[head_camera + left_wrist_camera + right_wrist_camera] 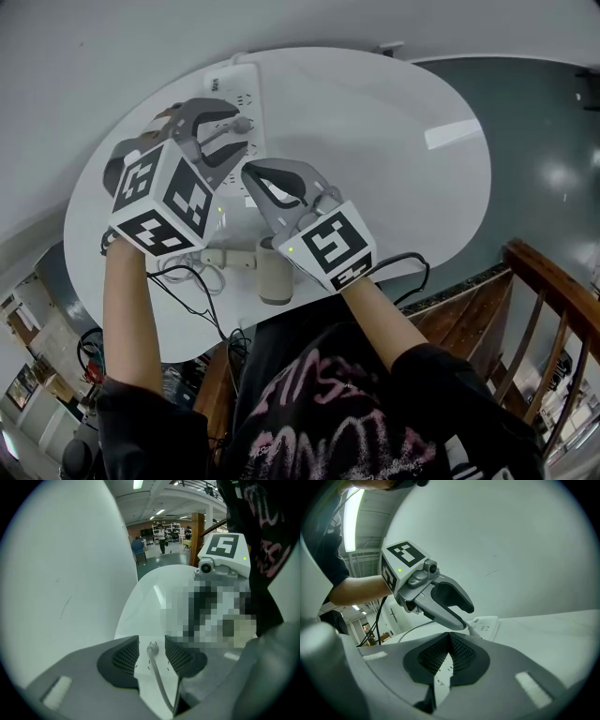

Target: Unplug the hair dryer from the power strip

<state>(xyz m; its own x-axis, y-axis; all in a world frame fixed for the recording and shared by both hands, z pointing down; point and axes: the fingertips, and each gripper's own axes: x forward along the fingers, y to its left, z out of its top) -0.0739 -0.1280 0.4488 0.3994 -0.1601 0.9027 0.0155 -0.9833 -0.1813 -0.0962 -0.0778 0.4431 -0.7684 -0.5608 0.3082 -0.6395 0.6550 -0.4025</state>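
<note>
A white power strip [246,89] lies at the far side of the white oval table [403,122]. A small grey plug [242,124] with its cord stands in the strip. My left gripper [242,131] is open, one pad on each side of the plug [152,649], with a gap on both sides. My right gripper [247,173] is shut, its tips down over the strip's near part. In the right gripper view the closed pads [449,639] sit over the strip [485,626], behind the left gripper [467,617]. The beige hair dryer [274,272] lies near the table's front edge.
Loose loops of cord [187,277] lie beside the hair dryer and trail off the front edge. A pale wall runs behind the table. A wooden railing [553,319] stands to the right over dark floor. The table's right half [412,187] is bare.
</note>
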